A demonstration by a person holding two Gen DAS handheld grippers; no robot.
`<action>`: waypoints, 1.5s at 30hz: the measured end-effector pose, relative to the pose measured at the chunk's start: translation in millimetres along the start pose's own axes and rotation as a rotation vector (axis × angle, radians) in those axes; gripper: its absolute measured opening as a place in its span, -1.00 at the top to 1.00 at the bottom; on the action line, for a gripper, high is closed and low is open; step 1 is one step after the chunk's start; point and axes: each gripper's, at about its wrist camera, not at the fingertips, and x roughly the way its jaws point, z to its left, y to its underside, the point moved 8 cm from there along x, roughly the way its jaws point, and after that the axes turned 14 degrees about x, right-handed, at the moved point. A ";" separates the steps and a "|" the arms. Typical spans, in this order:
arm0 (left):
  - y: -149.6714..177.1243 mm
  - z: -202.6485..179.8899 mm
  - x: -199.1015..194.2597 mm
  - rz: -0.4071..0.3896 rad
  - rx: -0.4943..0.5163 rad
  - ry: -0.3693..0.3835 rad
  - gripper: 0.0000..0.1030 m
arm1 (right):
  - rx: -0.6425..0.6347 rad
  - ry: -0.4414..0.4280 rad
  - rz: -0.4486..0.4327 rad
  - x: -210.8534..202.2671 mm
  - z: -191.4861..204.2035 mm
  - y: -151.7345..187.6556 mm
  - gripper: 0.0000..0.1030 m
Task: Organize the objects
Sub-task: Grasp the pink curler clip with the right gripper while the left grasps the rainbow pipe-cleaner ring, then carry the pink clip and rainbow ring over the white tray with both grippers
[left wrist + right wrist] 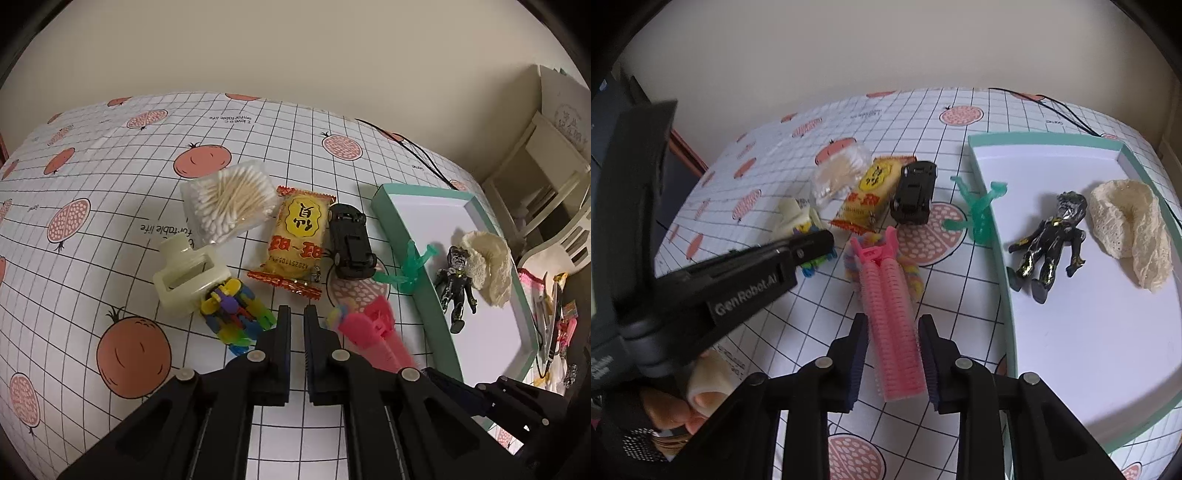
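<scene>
- Left wrist view: the left gripper hangs over the checked tablecloth with its jaws drawn nearly together and nothing between them.
- The pink hair roller lies just to the right of those jaws (blurred here), its length running away toward the black toy car and the yellow snack packet.
- The coloured clips sit just left of the same jaws, against the cream hair claw, with the bag of cotton swabs behind.
- Right wrist view: the right gripper has its jaws apart and standing on either side of the pink hair roller's near end; I cannot tell whether the pads touch it.
- The roller's long axis runs straight out along the fingers, so the jaws would close across its width (a good line, I'd judge).
- The right hand is plainly the nearer one for this piece; the left gripper hovers off to the side by the clips.
- The teal tray lies close to the right, already holding a dark figurine and a cream lace cloth; a green plastic figure leans at its rim.
</scene>
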 end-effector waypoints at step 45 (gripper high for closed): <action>14.1 -19.9 36.9 0.098 0.050 -0.063 0.24 | 0.077 0.010 0.061 6.3 -26.5 5.5 0.44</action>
